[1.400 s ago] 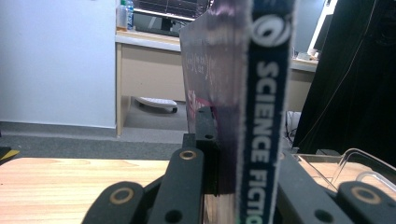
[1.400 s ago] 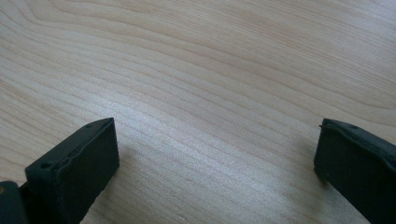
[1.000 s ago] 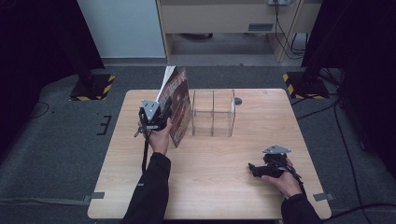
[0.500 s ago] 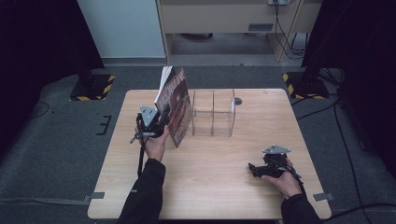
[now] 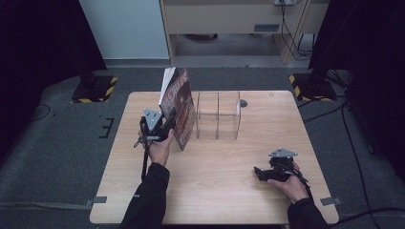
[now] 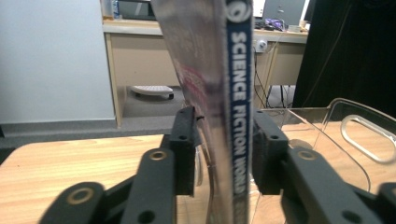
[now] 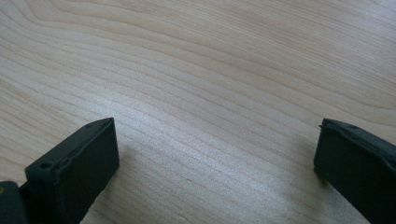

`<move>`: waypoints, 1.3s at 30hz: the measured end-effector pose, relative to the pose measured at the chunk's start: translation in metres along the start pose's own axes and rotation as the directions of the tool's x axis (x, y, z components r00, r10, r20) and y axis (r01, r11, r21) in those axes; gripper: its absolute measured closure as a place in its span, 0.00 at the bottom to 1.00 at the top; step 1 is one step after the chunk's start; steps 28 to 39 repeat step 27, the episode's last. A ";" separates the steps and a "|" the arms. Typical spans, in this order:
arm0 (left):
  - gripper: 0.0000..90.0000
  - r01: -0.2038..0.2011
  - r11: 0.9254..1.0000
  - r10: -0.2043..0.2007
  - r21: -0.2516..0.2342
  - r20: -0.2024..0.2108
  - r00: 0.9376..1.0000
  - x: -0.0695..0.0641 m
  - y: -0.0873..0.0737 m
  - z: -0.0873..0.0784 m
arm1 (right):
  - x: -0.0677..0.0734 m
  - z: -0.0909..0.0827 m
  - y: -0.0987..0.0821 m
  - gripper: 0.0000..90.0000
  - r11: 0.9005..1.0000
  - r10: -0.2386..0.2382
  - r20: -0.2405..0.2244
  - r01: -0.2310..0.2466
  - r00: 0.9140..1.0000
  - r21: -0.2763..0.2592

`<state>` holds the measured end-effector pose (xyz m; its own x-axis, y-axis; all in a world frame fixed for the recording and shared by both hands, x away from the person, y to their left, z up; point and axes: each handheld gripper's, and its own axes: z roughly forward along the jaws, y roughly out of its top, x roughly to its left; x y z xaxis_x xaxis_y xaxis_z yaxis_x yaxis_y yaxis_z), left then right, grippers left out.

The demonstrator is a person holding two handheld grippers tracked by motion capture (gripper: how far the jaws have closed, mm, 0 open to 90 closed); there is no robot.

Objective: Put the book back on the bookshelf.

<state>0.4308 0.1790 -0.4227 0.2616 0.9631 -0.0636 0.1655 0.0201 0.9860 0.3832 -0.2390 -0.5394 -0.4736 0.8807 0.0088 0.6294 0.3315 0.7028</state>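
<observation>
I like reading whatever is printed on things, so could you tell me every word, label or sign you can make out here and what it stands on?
"SCIENCE FICTION WORLD" runs down the blue spine of the magazine, which stands between the left gripper jaws.
A round logo tops the spine; unreadable.
The magazine's red cover lettering in the high view is too blurred to read.
Nothing else is legible.

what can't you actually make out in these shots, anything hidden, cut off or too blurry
- Magazine cover, left gripper view: seen edge-on, so just the spine text reads; its top runs off the frame.
- Magazine cover, high view: too small and dark to read.
- Left gripper jaws, high view: hidden behind the hand and grey plate.
- Clear organizer far compartments, left gripper view: cut off by the right edge.
- Right gripper, high view: jaws too small to judge.
</observation>
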 end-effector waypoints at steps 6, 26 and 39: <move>0.58 -0.054 0.998 0.052 0.022 0.070 0.996 0.010 -0.006 -0.019 | 0.000 0.000 0.000 0.00 1.000 0.000 0.000 0.000 1.000 0.000; 0.38 -0.070 0.977 0.035 0.202 0.173 0.984 0.049 -0.067 -0.075 | 0.000 -0.001 0.000 0.00 1.000 -0.001 -0.001 0.001 1.000 0.003; 0.37 -0.079 0.970 0.038 0.231 0.177 0.983 0.050 -0.071 -0.075 | 0.000 -0.001 0.000 0.00 1.000 -0.005 0.000 0.005 1.000 0.000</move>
